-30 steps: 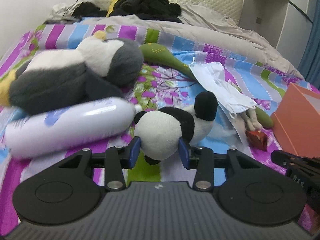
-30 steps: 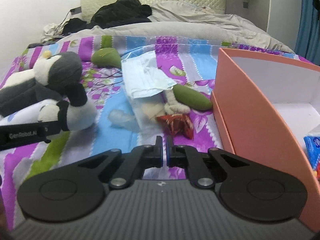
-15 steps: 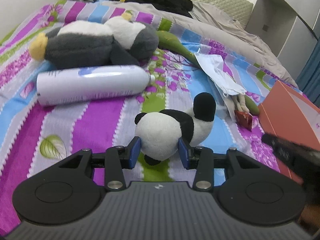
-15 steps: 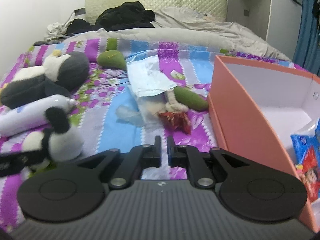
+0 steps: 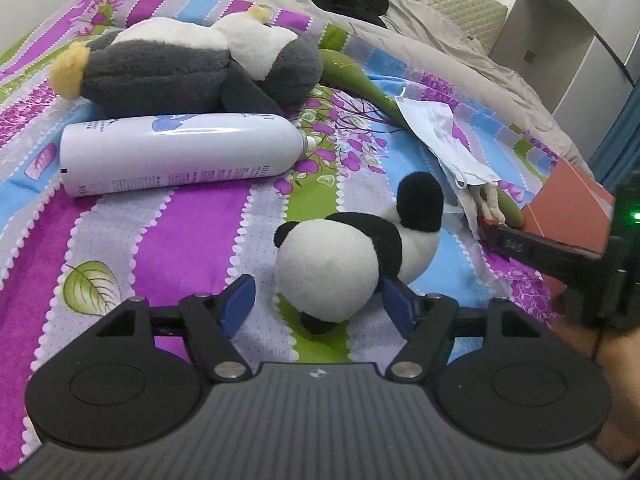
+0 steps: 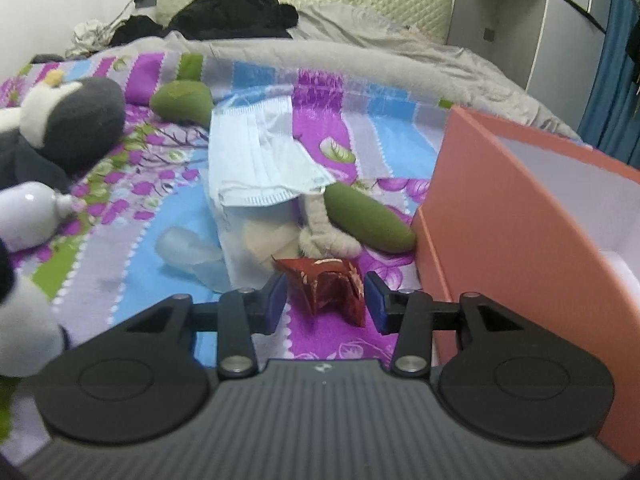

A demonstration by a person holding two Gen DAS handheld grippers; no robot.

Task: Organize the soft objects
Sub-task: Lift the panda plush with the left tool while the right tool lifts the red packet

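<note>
A small panda plush lies on the striped bedspread between the fingers of my left gripper. Those jaws are opening: the left pad stands clear of the plush and the right pad is right beside it. My right gripper is opening too, with a crumpled red wrapper on the bed between its blue pads, which do not press it. A grey-and-white penguin plush lies at the back left. A long green plush lies partly under a blue face mask.
A white spray bottle lies on its side in front of the penguin. An open orange box stands on the right, close beside the right gripper. Clear plastic wrap lies left of the wrapper. Dark clothes and a grey duvet fill the bed's far end.
The left jaws have spread off the panda plush, which stays on the bed. The right gripper has moved forward and down, and its jaws have opened around the red wrapper.
</note>
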